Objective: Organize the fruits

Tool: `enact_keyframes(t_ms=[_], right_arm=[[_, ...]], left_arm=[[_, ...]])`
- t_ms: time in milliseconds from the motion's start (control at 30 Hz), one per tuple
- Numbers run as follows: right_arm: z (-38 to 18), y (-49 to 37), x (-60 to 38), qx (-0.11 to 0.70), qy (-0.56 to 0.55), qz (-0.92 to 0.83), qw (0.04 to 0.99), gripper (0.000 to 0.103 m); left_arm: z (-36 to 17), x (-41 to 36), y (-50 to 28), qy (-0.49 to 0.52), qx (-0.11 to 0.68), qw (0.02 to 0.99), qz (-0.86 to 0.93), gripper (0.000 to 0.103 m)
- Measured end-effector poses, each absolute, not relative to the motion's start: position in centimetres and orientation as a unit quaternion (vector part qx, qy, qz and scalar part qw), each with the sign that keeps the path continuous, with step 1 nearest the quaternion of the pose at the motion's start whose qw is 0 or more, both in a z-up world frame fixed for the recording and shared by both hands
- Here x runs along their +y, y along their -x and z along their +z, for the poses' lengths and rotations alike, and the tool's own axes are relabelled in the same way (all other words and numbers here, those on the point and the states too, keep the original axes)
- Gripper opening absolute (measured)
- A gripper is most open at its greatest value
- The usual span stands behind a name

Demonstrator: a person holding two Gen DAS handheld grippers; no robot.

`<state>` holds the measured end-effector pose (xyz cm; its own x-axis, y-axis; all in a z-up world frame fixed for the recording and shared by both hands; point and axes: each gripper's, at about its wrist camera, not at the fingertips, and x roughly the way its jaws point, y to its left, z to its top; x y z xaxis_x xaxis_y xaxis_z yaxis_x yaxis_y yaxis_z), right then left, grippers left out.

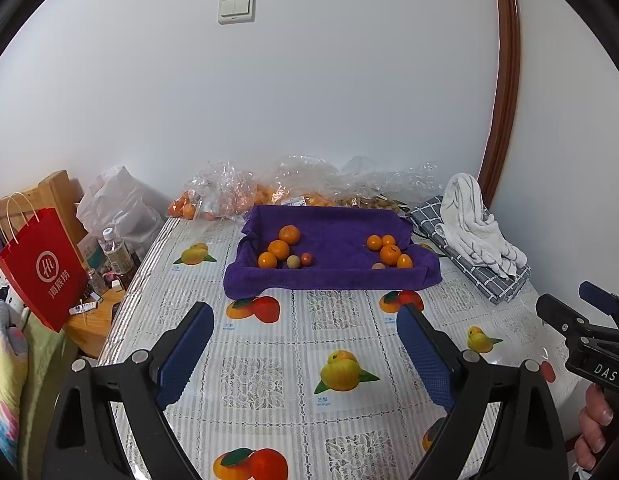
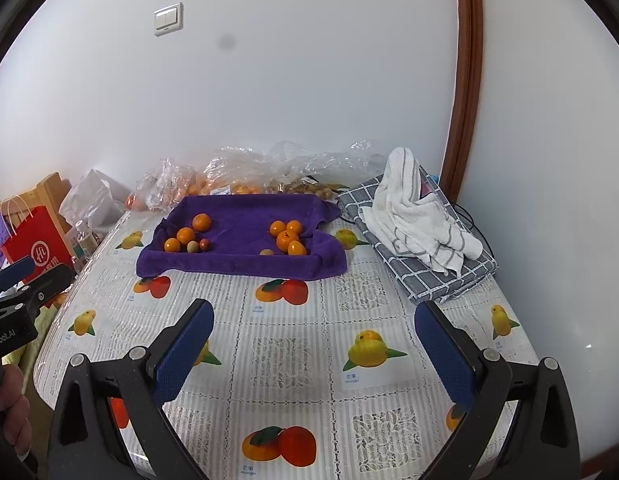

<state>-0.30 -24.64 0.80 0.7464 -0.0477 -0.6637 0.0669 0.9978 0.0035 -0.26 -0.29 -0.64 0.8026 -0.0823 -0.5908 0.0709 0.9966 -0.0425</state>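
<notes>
Small oranges (image 1: pixel 278 249) and paler little fruits sit in two loose clusters on a purple towel (image 1: pixel 337 240) whose edges are turned up like a shallow tray. One cluster of five lies at the towel's left side, another (image 1: pixel 389 254) toward its right front corner. Each group mixes bright orange fruit with a smaller, duller piece.
</notes>
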Motion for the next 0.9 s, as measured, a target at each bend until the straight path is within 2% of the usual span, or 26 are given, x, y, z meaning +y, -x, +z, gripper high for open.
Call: enact_keyframes(t_ms=[900], right_arm=[[0.72, 0.56, -24.74, 0.354, -0.012, -0.031, 0.935, 0.100]], left_arm=[[-0.72, -0.46, 0.46, 0.011, 0.313, 0.949, -0.042, 0.093]])
